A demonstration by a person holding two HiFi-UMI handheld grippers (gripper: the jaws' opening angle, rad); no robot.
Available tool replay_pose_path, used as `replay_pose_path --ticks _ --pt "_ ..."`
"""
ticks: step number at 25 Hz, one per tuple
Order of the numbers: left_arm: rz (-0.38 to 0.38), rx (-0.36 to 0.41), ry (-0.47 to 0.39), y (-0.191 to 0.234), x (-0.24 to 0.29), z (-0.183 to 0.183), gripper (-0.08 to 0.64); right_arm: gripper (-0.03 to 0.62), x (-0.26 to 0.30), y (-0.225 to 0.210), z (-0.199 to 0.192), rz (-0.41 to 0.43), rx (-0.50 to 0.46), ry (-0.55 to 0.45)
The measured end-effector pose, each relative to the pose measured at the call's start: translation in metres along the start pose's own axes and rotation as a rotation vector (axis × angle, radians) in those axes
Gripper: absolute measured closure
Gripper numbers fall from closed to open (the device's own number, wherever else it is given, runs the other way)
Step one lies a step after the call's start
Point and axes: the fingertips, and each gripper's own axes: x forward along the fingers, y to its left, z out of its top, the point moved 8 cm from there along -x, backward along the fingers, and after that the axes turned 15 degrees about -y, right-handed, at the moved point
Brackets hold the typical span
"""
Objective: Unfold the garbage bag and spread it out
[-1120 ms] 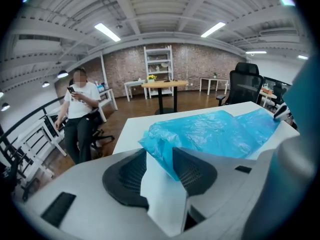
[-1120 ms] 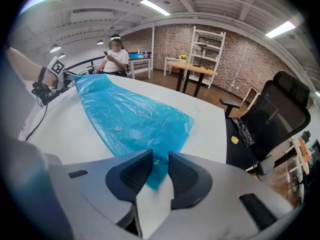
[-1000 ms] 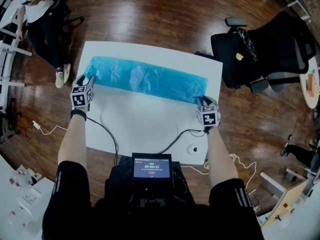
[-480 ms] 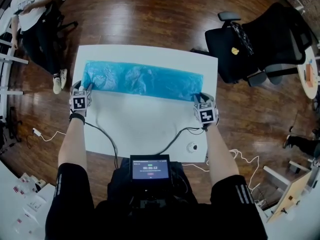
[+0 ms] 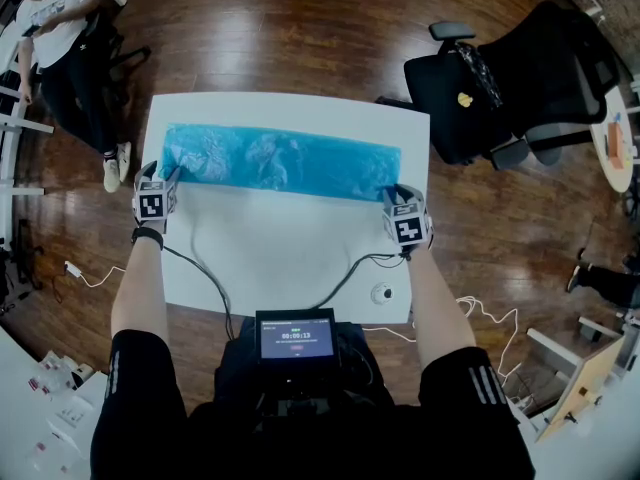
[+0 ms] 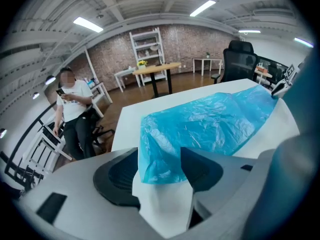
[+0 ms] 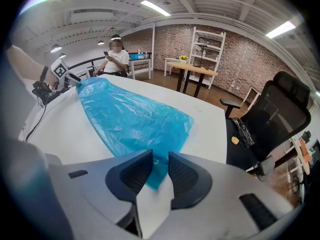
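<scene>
A blue garbage bag (image 5: 280, 160) lies as a long flat strip across the far half of the white table (image 5: 290, 258). My left gripper (image 5: 165, 175) is at the bag's left near corner. In the left gripper view its jaws (image 6: 160, 164) are opening, and the bag (image 6: 210, 124) corner lies loose between the pads without touching them. My right gripper (image 5: 392, 193) is at the bag's right near corner. In the right gripper view it (image 7: 160, 166) is shut on that corner of the bag (image 7: 130, 119), which fills the narrow gap between the pads.
Two black cables (image 5: 200, 258) run over the near half of the table, and a small round object (image 5: 383, 293) sits near its front right corner. A black office chair (image 5: 520, 88) stands to the right. A person (image 5: 60, 58) sits past the table's left end.
Both grippers have drawn slightly toward me with the bag's near edge. The bag now lies a little wider and flatter on the table.
</scene>
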Motion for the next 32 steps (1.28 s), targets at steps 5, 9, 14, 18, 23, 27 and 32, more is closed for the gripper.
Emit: replay_pose_path --ticks 5,9,14,18,23,27,32 --pt "0.035 -0.016 -0.041 0.017 -0.006 0.008 0.285 0.466 0.000 0.001 0.002 -0.004 -0.004 -0.008" --pt "0.020 -0.033 -0.085 0.027 -0.008 0.009 0.285 0.466 0.000 0.000 0.001 -0.006 0.000 -0.002" --pt "-0.015 0.005 -0.150 0.027 -0.014 0.033 0.285 0.466 -0.001 0.001 0.000 -0.004 0.018 -0.002" --pt "-0.129 0.094 -0.183 0.004 -0.005 0.064 0.286 0.466 0.000 0.001 -0.001 -0.005 0.017 -0.001" --pt "-0.272 0.245 -0.158 -0.036 0.006 0.101 0.286 0.466 0.001 0.001 -0.001 -0.007 0.021 0.002" --pt "-0.365 0.351 -0.145 -0.060 0.021 0.118 0.287 0.466 0.001 0.000 -0.001 -0.008 0.024 0.001" --pt "-0.538 0.488 -0.073 -0.097 0.037 0.129 0.287 0.466 -0.001 0.000 0.000 -0.005 0.029 -0.002"
